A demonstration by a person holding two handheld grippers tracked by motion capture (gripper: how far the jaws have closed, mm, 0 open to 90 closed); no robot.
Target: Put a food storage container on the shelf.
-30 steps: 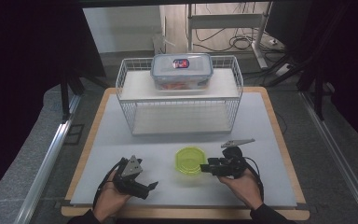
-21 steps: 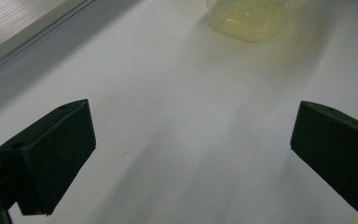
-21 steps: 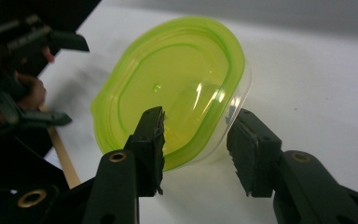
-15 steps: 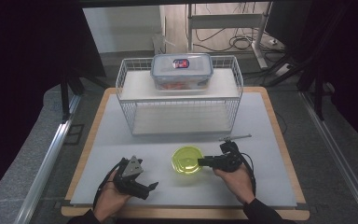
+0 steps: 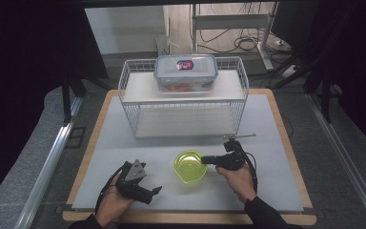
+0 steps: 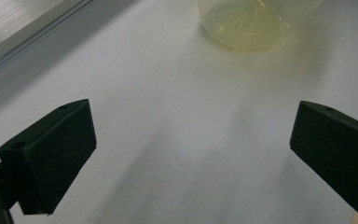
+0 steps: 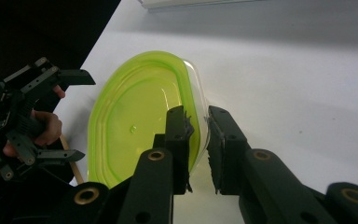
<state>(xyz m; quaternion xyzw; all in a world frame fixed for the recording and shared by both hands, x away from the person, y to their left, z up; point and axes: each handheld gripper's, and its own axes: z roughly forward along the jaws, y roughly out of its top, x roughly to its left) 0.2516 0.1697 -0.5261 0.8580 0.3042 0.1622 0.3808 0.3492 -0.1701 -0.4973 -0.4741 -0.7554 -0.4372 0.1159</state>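
Nearest the table's front edge, the left gripper (image 5: 145, 187) rests with jaws wide apart — empty. Just beyond, the right gripper (image 5: 205, 160) has been closing, clamped on the green bowl's (image 5: 189, 166) rim — mid-table, before the wire rack (image 5: 183, 98).

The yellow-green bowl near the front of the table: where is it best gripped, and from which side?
By its thin rim. The yellow-green bowl sits upright and open, so its wall fits between narrow jaws, one inside and one outside. The right gripper comes in level from the person's right, its jaws just closing over that near rim; this looks a sound grip.
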